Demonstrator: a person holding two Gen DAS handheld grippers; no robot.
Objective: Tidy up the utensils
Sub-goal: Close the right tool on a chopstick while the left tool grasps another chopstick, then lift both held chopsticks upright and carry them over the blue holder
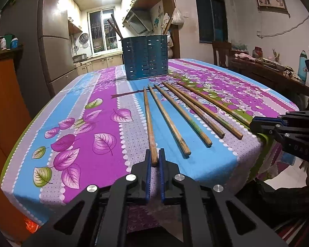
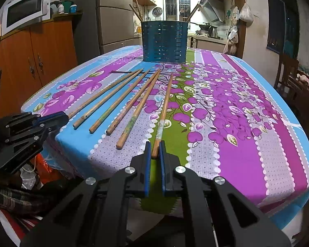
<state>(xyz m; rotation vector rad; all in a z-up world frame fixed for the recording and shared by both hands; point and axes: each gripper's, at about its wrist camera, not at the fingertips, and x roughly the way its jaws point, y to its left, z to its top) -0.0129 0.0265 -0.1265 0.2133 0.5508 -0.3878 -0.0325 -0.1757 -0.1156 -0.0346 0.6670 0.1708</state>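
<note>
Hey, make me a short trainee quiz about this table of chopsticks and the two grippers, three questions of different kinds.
1. True or false: the left hand-held gripper is shut on the leftmost chopstick.
2. How many chopsticks lie on the tablecloth?
3. Which chopstick does the right hand-held gripper grip? A) the rightmost chopstick B) a middle one C) none

Key: 1 true. 2 six; more already stand in the blue holder. 3 A.

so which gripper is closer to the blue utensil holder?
Neither clearly. Left gripper and right gripper both sit at the near table edge, each clamped on a chopstick end; blue utensil holder stands far across.
</note>
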